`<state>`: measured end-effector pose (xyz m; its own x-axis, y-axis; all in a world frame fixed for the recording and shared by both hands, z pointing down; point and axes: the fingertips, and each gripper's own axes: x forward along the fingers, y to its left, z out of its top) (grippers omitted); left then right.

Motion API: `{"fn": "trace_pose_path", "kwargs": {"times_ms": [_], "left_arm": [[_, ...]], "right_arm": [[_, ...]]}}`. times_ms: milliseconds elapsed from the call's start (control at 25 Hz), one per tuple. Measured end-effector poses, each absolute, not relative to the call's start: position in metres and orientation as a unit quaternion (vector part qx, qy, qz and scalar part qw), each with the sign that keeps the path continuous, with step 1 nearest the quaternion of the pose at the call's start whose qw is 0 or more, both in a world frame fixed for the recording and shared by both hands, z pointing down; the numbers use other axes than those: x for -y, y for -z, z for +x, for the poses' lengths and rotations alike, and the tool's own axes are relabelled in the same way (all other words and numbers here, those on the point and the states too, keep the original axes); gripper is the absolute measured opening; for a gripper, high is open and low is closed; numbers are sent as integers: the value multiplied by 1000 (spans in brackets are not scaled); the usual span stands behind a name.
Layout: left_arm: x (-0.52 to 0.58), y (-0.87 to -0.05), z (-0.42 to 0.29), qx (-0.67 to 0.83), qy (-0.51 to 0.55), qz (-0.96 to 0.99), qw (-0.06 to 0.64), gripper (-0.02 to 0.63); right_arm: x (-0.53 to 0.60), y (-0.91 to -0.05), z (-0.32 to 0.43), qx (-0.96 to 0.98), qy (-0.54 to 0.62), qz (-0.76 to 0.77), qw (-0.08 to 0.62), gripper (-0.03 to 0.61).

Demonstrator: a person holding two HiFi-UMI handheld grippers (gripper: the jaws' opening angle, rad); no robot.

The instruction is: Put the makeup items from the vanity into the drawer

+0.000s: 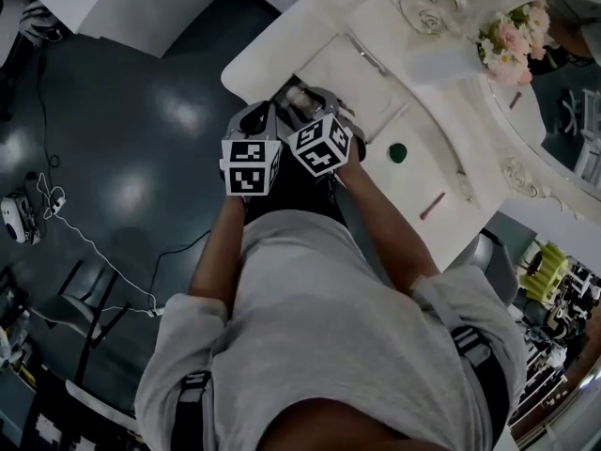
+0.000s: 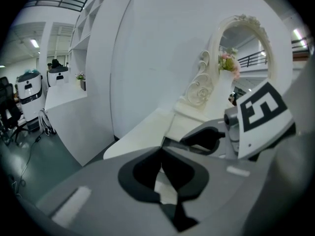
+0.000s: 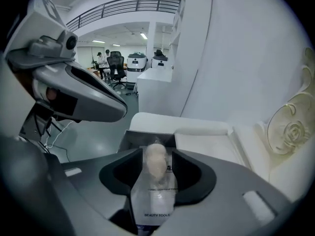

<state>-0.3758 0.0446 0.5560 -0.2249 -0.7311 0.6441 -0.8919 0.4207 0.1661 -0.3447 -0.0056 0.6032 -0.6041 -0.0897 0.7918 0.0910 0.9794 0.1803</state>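
A clear packet (image 3: 156, 186) printed "BEAUTY TOOLS", with a beige puff inside, lies between the jaws of my right gripper (image 3: 157, 173). The jaws stand wide and do not squeeze it, so the gripper is open. Behind the packet is the open grey drawer (image 3: 132, 139) of the white vanity (image 3: 206, 141). My left gripper (image 2: 162, 154) is shut with nothing in it and hangs just left of the right one (image 2: 216, 139). In the head view both grippers, left (image 1: 266, 118) and right (image 1: 312, 103), are over the drawer at the vanity's front. A round green item (image 1: 397, 151) and a pink stick (image 1: 432, 205) lie on the vanity top.
An ornate mirror (image 1: 573, 111) and a bunch of pink flowers (image 1: 512, 36) stand at the back of the vanity (image 1: 310, 26). A white wall panel (image 2: 147, 58) rises beside it. Cables (image 1: 84, 242) and equipment sit on the dark floor to the left.
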Motion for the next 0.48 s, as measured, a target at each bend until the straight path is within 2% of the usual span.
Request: {"fn": "trace_pose_path", "kwargs": {"times_ms": [120, 200, 320, 440, 480], "left_arm": [[-38, -551, -374, 769, -120, 533, 332, 3], [-31, -545, -370, 768, -120, 539, 325, 3], [-17, -537, -357, 763, -124, 553, 312, 3], [1, -528, -335, 753, -128, 570, 303, 3], [8, -525, -326, 747, -130, 579, 299, 3]], "right_arm": [[6, -591, -343, 902, 90, 5, 421, 204], [9, -577, -338, 914, 79, 15, 397, 188], [17, -558, -321, 930, 65, 39, 359, 116], [31, -542, -299, 939, 64, 70, 330, 0], [37, -538, -290, 941, 63, 83, 323, 0]]}}
